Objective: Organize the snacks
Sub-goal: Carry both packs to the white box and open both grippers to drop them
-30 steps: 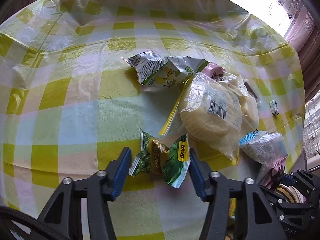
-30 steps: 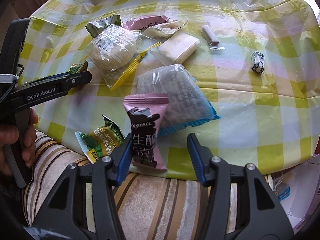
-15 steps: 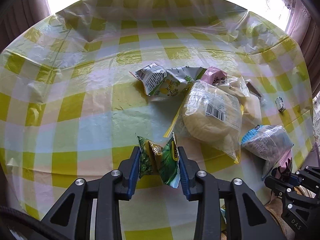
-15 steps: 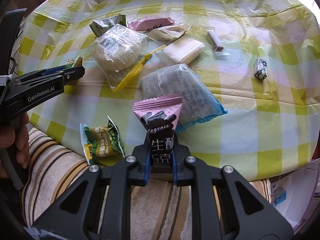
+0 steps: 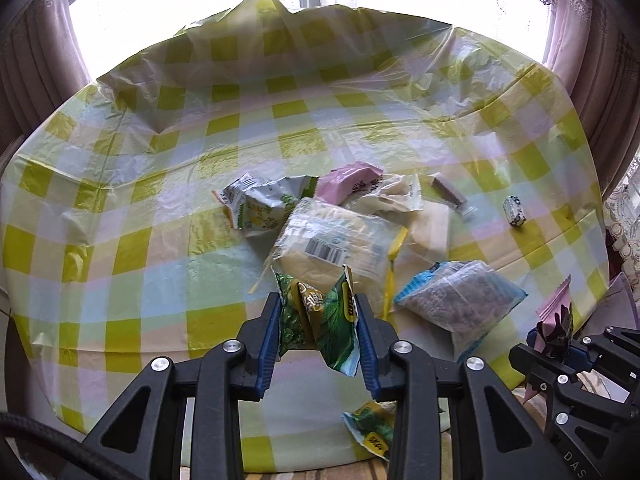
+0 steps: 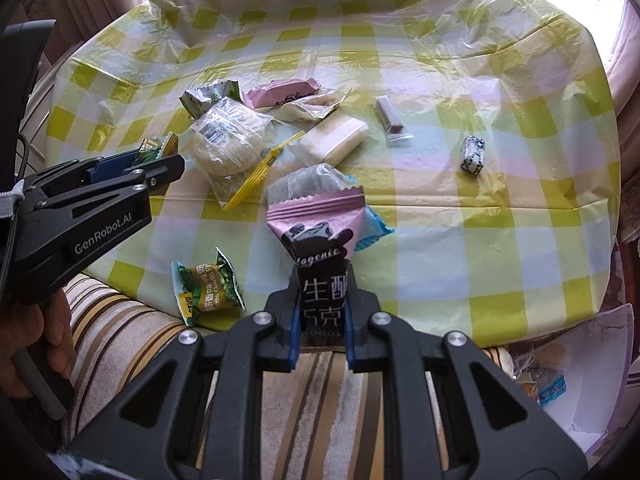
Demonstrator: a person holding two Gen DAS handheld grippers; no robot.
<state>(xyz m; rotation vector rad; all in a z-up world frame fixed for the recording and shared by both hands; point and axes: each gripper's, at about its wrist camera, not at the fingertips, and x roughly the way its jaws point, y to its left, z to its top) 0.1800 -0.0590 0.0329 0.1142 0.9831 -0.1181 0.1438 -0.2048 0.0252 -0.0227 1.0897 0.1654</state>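
Green snack packet (image 5: 316, 320) in left tongs (image 5: 318, 332), pink packet (image 6: 318, 248) in right tongs (image 6: 320, 320)

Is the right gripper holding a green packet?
No, the right gripper is shut on a pink packet.

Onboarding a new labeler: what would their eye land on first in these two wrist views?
First, the packets clamped in each pair of tongs: the left tongs shut on a green snack packet, the right tongs shut on a pink chocolate packet. Behind them, a loose heap of snacks sits mid-table on the yellow checked tablecloth, dominated by a clear bag with a barcode. Another green packet lies at the near edge.
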